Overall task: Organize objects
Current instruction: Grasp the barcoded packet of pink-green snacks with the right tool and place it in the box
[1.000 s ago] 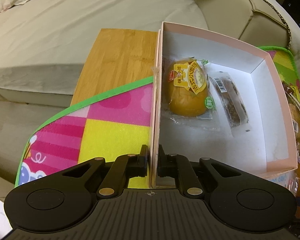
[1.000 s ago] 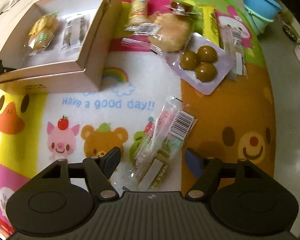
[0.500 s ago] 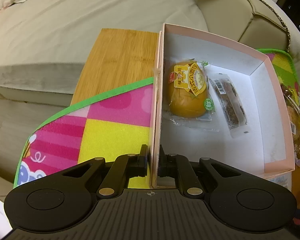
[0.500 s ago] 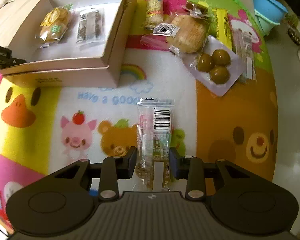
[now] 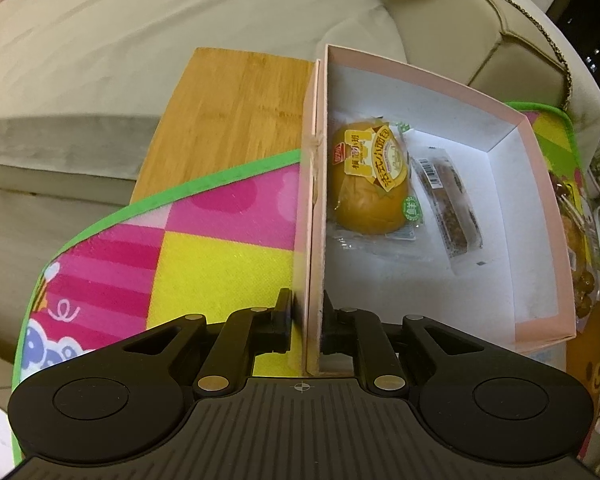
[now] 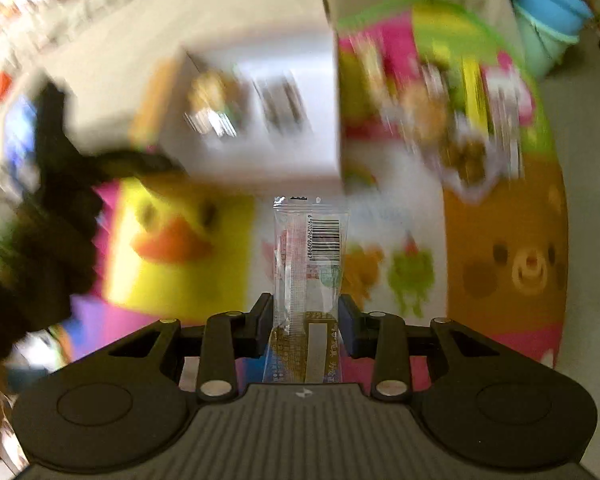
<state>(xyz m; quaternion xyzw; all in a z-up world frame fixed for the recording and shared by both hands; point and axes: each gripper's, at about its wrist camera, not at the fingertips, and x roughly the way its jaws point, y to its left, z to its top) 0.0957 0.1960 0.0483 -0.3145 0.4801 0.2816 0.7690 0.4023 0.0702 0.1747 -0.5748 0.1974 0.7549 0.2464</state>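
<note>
Holding a clear snack packet upright, the right tool has just been closing and now pinches the packet's lower half, barcode end sticking up toward 12 o'clock, off the cartoon play mat. The left tool is narrow, clamped on the near side wall of the pink box, one finger outside, one inside. Further in that box at 12 o'clock lie a wrapped yellow bun and, just beside it at 1 o'clock, a dark snack bar. Past the box: bare wooden worktop, then a beige sofa.

In the right view the box and the loose snacks at 1 o'clock are motion-smeared (details unreadable).

Risks, as judgement: slick film could slide out of the pads mid-carry; a quick swing may clip the box rim; if the left grip slackens the box shifts and the drop misses, or the packet lands on the bun.
</note>
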